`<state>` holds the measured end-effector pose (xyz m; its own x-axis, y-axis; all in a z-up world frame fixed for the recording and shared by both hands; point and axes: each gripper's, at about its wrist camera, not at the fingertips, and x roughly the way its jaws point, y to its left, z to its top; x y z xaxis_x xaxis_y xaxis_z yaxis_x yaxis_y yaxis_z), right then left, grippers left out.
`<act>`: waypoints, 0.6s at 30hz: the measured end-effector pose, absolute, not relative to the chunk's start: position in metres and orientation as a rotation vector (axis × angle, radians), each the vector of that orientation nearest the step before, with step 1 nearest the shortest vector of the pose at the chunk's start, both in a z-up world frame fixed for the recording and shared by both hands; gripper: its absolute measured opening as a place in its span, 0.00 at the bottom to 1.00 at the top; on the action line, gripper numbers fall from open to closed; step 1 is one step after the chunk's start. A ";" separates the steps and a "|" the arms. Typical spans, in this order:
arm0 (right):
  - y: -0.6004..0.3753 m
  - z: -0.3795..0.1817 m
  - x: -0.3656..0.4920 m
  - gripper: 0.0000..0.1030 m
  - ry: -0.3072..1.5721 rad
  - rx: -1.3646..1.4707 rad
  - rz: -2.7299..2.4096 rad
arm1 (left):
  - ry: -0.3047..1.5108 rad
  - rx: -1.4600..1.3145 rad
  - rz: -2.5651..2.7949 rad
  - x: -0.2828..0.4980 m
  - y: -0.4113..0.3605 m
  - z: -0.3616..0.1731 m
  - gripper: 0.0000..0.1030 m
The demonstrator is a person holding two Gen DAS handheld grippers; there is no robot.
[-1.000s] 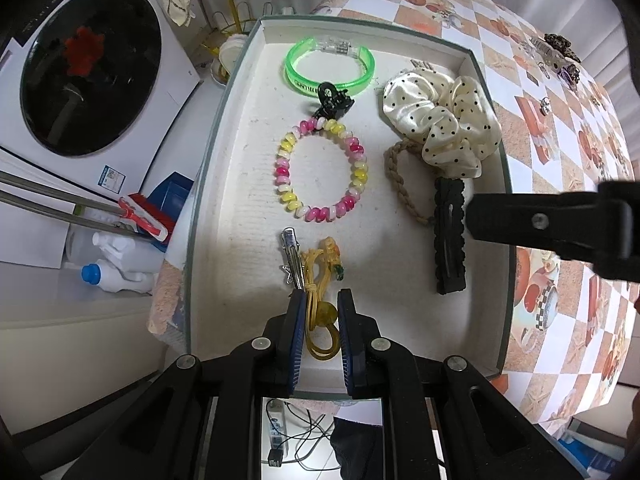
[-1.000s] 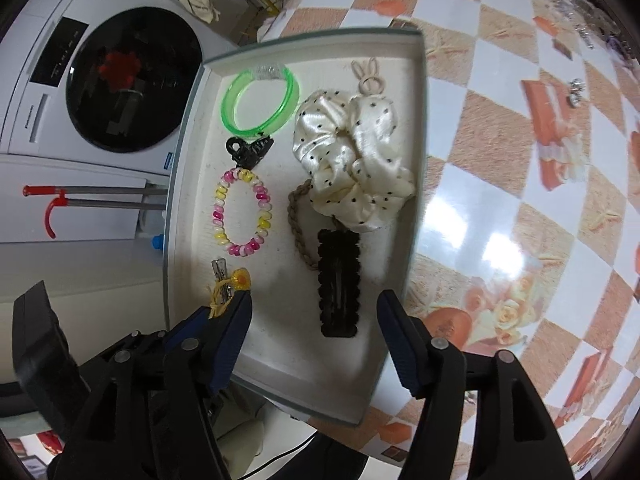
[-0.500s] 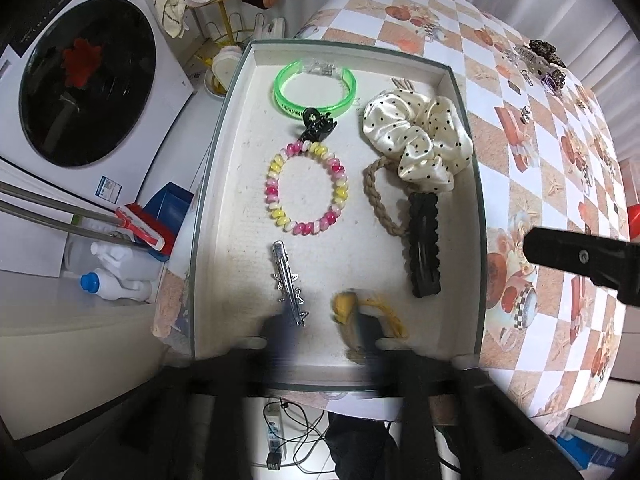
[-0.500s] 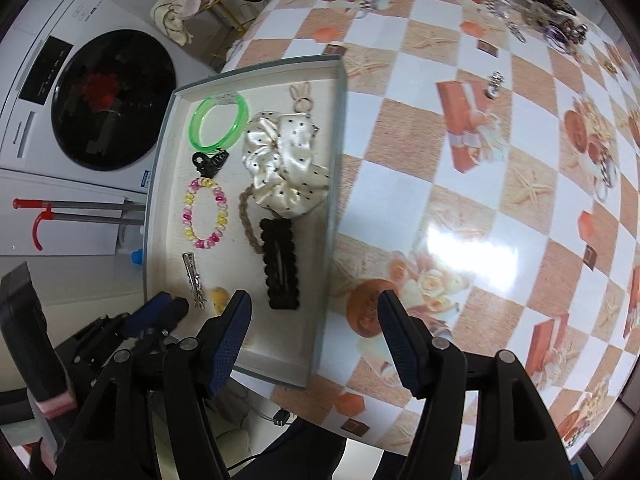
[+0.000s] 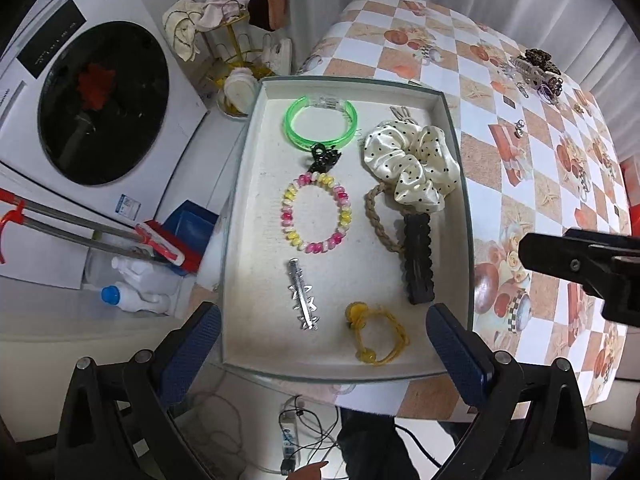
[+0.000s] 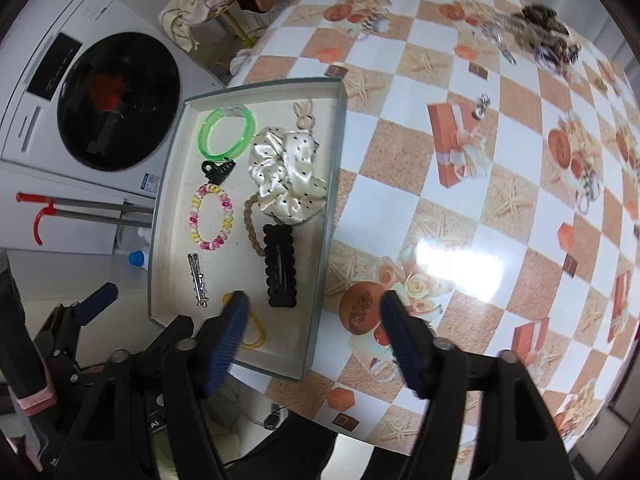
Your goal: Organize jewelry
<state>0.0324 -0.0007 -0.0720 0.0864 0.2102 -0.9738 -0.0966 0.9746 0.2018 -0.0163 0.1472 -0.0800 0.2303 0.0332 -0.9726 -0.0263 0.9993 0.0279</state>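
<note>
Left wrist view: shallow white rectangular tray (image 5: 466, 200) on the checkered table.
Tray contents: green translucent bangle (image 5: 320, 125), pink-and-yellow bead bracelet (image 5: 317, 212), cream polka-dot scrunchie (image 5: 412, 166), black scalloped clip (image 5: 418, 262), silver star clip (image 5: 303, 300), yellow cord bracelet (image 5: 374, 334).
Left gripper (image 5: 322, 346): spread wide, empty.
Right gripper (image 6: 314, 330): wide apart, empty, over the tray's right edge.

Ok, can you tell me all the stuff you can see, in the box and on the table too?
Tray: one, white, table's left edge.
Bangle: one, green, tray's far end.
Claw clip: one, black, between bangle and bead bracelet.
Bead bracelet: one, pink and yellow, tray's middle.
Scrunchie: one, cream, dotted, tray's right.
Braided tie: one, tan, under scrunchie.
Snap clip: one, black, tray's right.
Star clip: one, silver, near end.
Cord bracelet: one, yellow, near end.
Loose jewelry pile: several, dark, table's far corner.
Washing machine: one, white, left.
Left gripper: jaws open.
Right gripper: jaws open.
</note>
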 end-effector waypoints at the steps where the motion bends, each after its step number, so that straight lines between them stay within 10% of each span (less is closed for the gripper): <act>1: 0.001 -0.069 0.032 0.80 1.457 0.081 0.233 | 1.338 0.010 0.049 -0.018 0.149 -0.077 1.00; 18: 0.043 0.004 0.032 1.00 1.276 -0.178 0.256 | 1.267 -0.018 0.091 -0.025 0.168 -0.009 1.00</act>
<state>0.0319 0.0432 0.0041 0.2678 0.0904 -0.9592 -0.2869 0.9579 0.0102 -0.0253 0.1682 -0.0086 0.2957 0.0586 -0.9535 -0.0785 0.9962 0.0369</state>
